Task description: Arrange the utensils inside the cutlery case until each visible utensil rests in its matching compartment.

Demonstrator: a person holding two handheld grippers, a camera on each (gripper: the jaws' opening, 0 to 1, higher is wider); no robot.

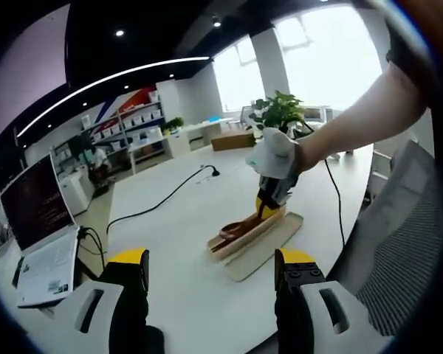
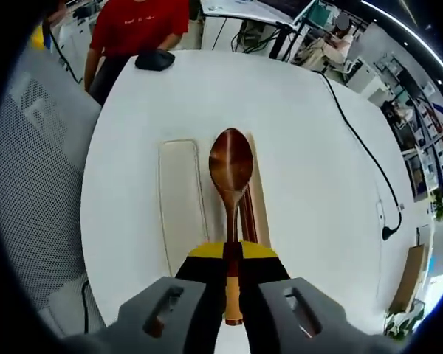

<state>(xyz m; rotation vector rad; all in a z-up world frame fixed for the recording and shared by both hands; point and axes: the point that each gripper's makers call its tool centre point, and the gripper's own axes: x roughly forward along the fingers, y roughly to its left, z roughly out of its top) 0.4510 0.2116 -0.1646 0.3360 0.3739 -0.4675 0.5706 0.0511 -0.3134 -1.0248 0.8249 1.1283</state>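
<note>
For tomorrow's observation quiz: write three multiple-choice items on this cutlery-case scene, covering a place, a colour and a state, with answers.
1. Where is the cutlery case?
A on a white table
B on a chair
C on the floor

2. What colour is the wooden spoon's bowl?
A green
B reddish brown
C white

3. The right hand-held gripper is
A wide open
B shut on the spoon
C shut on a cable

Answers:
1 A, it lies on the white table.
2 B, glossy brown in the right gripper view.
3 B, its jaws pinch the handle.
</note>
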